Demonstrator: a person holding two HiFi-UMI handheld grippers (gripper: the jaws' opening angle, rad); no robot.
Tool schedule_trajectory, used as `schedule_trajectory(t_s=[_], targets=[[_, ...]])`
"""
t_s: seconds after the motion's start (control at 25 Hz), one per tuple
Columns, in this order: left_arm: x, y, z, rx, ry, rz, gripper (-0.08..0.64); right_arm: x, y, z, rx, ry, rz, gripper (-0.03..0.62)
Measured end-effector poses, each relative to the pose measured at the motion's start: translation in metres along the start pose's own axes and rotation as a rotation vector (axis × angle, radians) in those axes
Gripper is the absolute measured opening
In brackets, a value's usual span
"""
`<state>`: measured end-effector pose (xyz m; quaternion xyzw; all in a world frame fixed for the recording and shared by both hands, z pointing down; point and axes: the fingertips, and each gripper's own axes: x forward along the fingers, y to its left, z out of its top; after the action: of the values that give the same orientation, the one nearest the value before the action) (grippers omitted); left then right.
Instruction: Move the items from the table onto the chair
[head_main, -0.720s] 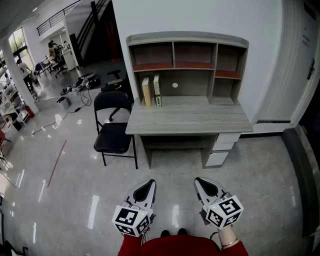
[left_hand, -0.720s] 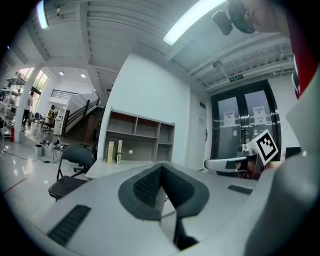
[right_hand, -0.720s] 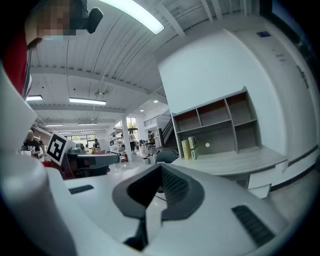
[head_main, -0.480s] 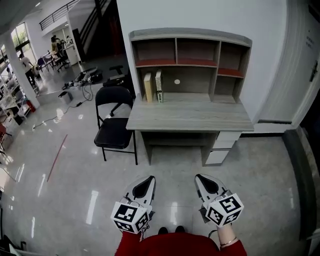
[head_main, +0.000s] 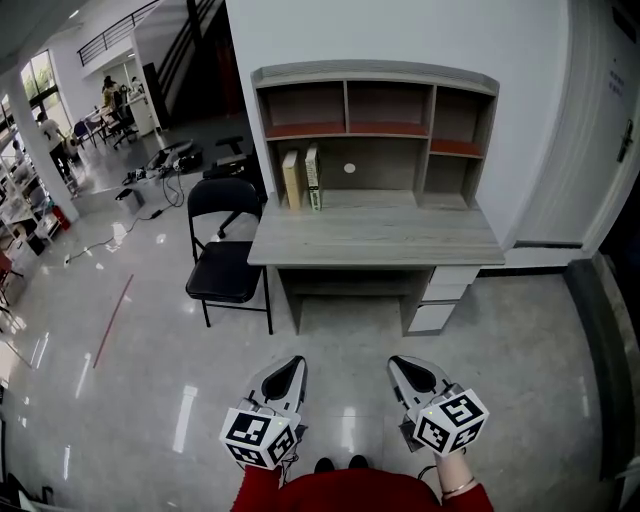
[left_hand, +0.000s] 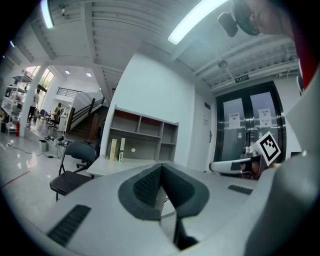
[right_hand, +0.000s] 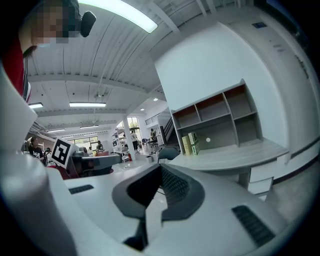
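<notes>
Books (head_main: 301, 180) upright at tabletop's (head_main: 380, 240) back-left, chair (head_main: 226, 272) just beside its left end. I see floor (head_main: 150, 350) btwn them & my left gripper (head_main: 284, 372), right gripper (head_main: 411, 370); both jaws together, empty.

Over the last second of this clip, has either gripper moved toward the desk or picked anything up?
No, nothing has visibly changed apart from a slight shift of the head camera. The left gripper and right gripper stay shut and empty, held low and well short of the desk. The two books still stand on the desk, not on the chair.
</notes>
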<state>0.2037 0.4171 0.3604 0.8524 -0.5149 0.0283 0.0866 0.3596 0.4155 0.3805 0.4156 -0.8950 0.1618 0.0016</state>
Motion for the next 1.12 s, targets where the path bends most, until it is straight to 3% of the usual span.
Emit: schedule_trajectory(t_s=[0.24, 0.52, 0.76, 0.92, 1.12], targets=[[0.015, 0.006, -0.001, 0.010, 0.019, 0.038, 0.009, 0.003, -0.015, 0.002, 0.021, 0.012, 0.007, 0.012], [0.050, 0.060, 0.002, 0.012, 0.029, 0.096, 0.009, 0.057, -0.040, 0.007, 0.021, 0.040, -0.003, 0.012], [0.135, 0.158, 0.015, 0.034, 0.022, 0.116, 0.009, 0.174, -0.081, 0.032, -0.010, 0.041, 0.011, 0.012], [0.214, 0.224, 0.037, 0.047, 0.046, 0.076, 0.009, 0.272, -0.113, 0.076, -0.041, 0.021, -0.011, 0.012], [0.295, 0.274, 0.068, 0.075, 0.062, 0.009, 0.009, 0.367, -0.141, 0.109, -0.058, 0.037, -0.037, 0.012]])
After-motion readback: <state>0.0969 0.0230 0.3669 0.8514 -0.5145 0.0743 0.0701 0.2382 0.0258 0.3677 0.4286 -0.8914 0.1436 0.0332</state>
